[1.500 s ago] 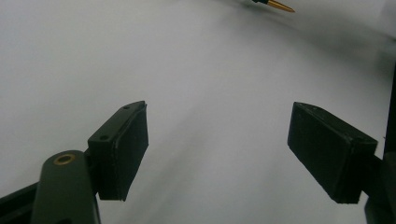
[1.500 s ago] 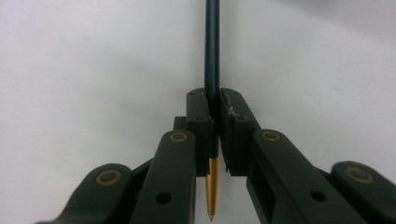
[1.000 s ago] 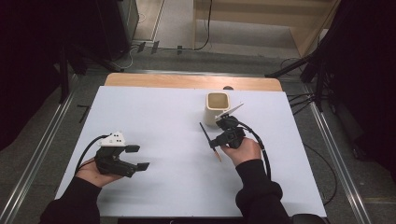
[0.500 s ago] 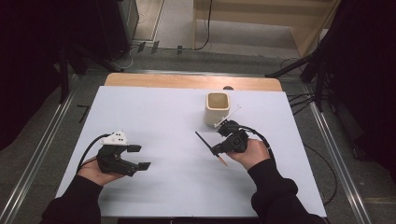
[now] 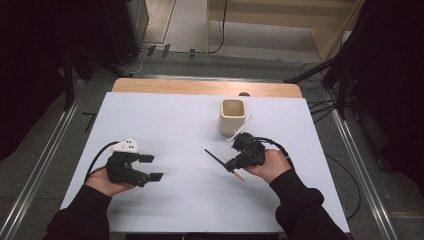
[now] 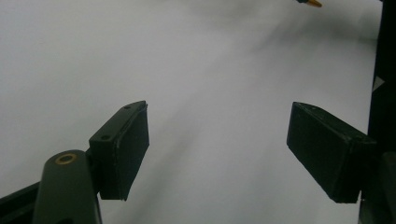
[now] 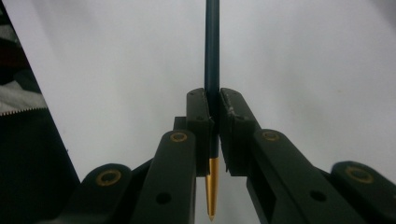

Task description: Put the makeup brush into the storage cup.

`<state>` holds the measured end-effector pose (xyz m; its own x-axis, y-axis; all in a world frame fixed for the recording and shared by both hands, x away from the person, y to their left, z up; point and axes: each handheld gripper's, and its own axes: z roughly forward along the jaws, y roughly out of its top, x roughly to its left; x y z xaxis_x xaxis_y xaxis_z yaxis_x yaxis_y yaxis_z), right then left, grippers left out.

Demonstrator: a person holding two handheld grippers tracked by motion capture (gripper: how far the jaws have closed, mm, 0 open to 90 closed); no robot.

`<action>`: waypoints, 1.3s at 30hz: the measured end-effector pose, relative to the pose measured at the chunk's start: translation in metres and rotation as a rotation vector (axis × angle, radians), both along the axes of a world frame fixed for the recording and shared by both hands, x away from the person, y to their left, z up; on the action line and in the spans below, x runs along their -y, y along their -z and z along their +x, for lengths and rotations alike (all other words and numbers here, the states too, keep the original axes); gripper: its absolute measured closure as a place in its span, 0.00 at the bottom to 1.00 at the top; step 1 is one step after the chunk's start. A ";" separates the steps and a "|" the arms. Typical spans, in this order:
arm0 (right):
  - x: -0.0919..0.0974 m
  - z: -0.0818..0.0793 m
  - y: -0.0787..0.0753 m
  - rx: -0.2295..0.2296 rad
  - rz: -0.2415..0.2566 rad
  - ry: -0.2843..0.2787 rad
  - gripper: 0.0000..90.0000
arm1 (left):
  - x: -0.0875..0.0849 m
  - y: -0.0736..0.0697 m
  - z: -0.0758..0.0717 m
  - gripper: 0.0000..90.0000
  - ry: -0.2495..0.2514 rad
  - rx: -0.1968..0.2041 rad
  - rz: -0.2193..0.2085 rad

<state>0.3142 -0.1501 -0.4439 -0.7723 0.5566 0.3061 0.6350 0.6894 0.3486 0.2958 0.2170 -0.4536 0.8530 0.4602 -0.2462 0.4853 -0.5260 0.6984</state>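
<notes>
A thin dark pencil [image 5: 216,158] with a gold-orange point [image 7: 212,191] is clamped between the jaws of my right gripper [image 5: 231,165], which is shut on it. In the right gripper view its dark shaft [image 7: 212,56] runs straight up from the pads over the white table. It hangs slanted just above the table, in front of a beige cup [image 5: 233,116]. At the left my left gripper [image 5: 152,167] stands open with nothing between its pads [image 6: 123,149]. The pencil's orange point [image 6: 309,3] peeks in at the top of the left gripper view.
The white table top [image 5: 170,120] has a wooden strip [image 5: 200,87] along its far edge. The cup stands upright at the back right of the middle. Metal rails and a dark floor run along both sides of the table.
My right hand has drifted slightly toward the near edge, away from the cup, and the pencil has tilted to a flatter slant. The left gripper has stayed put.
</notes>
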 end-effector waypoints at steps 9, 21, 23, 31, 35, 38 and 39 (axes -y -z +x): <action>-0.003 0.002 0.001 0.024 -0.005 -0.121 0.94 | 0.016 -0.008 0.004 0.25 0.072 -0.032 0.031; -0.011 -0.002 -0.004 0.061 -0.041 -0.228 0.94 | 0.036 -0.019 0.008 0.26 0.122 -0.073 0.031; -0.014 -0.003 -0.006 0.074 -0.045 -0.260 0.94 | 0.039 -0.020 0.008 0.27 0.130 -0.079 0.036; -0.024 -0.004 -0.010 0.086 -0.063 -0.309 0.94 | 0.049 -0.024 0.010 0.25 0.161 -0.100 0.031; -0.028 -0.004 -0.009 0.092 -0.067 -0.331 0.94 | 0.053 -0.024 0.011 0.26 0.175 -0.111 0.027; -0.032 -0.006 -0.008 0.093 -0.072 -0.350 0.94 | 0.058 -0.025 0.012 0.28 0.192 -0.118 0.030; -0.033 -0.006 -0.008 0.092 -0.076 -0.351 0.94 | 0.059 -0.025 0.012 0.29 0.193 -0.122 0.029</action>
<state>0.3080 -0.1170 -0.4358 -0.9427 0.2713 0.1944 0.3235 0.8857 0.3329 0.3077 0.1582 -0.4290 0.8907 0.2996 -0.3417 0.4535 -0.6360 0.6244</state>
